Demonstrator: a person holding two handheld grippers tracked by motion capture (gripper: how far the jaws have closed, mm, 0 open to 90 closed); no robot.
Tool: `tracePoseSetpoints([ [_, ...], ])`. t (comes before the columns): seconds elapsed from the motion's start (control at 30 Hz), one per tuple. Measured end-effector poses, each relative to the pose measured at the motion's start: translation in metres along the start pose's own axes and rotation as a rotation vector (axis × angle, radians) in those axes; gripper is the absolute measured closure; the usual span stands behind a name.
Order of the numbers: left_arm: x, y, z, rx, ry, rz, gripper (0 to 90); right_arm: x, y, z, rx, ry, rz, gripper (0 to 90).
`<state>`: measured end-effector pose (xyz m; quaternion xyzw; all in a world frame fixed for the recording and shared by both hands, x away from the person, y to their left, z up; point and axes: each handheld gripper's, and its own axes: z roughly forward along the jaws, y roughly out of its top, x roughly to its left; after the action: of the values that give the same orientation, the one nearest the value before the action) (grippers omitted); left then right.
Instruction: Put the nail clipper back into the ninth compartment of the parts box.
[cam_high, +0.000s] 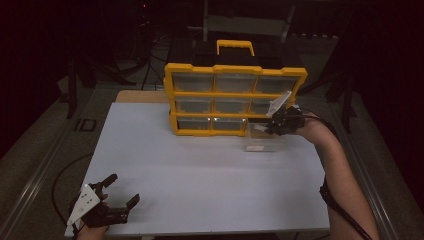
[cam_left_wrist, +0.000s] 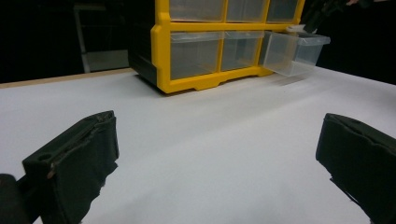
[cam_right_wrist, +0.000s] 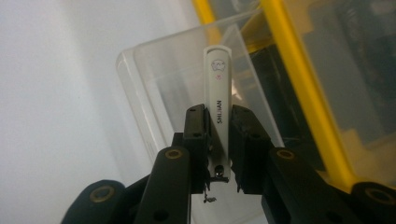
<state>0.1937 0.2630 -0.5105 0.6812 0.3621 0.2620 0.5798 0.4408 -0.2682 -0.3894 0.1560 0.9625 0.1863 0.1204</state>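
The nail clipper (cam_right_wrist: 218, 105) is a slim white lever-type tool with printed lettering along its top face and a small emblem near its far end. It is clamped between the jaws of the right gripper (cam_right_wrist: 218, 126), which press on its two long edges near the pivot end; the far half projects free. The clipper is held above the open mouth of a clear plastic drawer (cam_right_wrist: 177, 88), which is pulled out of the bottom-right slot of the yellow organiser (cam_high: 235, 97) and rests on the white table (cam_high: 200, 175).

Handling judgement: the clipper is light and rigid, with smooth, probably slippery faces. A narrow edge grip can let it pivot or slide, so hold near the middle of its length and keep the jaws square to the body. It is not fragile; a short drop into the drawer should do no harm. The drawer is thin-walled and light, so a knock from the gripper may shift it.

In the high view the right gripper (cam_high: 282, 121) sits at the organiser's lower right corner, over the drawer (cam_high: 262, 140). The left gripper (cam_high: 116, 192) rests at the near left corner of the table, well apart from the work, jaws spread wide and holding nothing. Its own view shows the drawer (cam_left_wrist: 294, 51) far off.
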Motion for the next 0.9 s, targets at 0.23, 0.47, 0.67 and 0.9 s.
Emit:
tracePoseSetpoints([
  [0.23, 0.000, 0.000, 0.000, 0.002, -0.001, -0.001, 0.3, -0.001, -0.001, 0.013, 0.017, 0.021, 0.026, 77.8],
  [0.47, 0.000, -0.001, 0.000, 0.006, 0.000, 0.002, 0.3, -0.003, -0.004, 0.017, 0.020, 0.029, 0.055, 77.7],
  [0.67, 0.000, -0.001, 0.001, 0.009, -0.001, 0.003, 0.3, -0.003, -0.004, 0.010, -0.013, 0.011, 0.075, 63.4],
  [0.9, 0.000, 0.000, 0.001, 0.007, -0.001, 0.002, 0.3, 0.002, 0.001, -0.002, -0.035, 0.025, 0.123, 38.4],
])
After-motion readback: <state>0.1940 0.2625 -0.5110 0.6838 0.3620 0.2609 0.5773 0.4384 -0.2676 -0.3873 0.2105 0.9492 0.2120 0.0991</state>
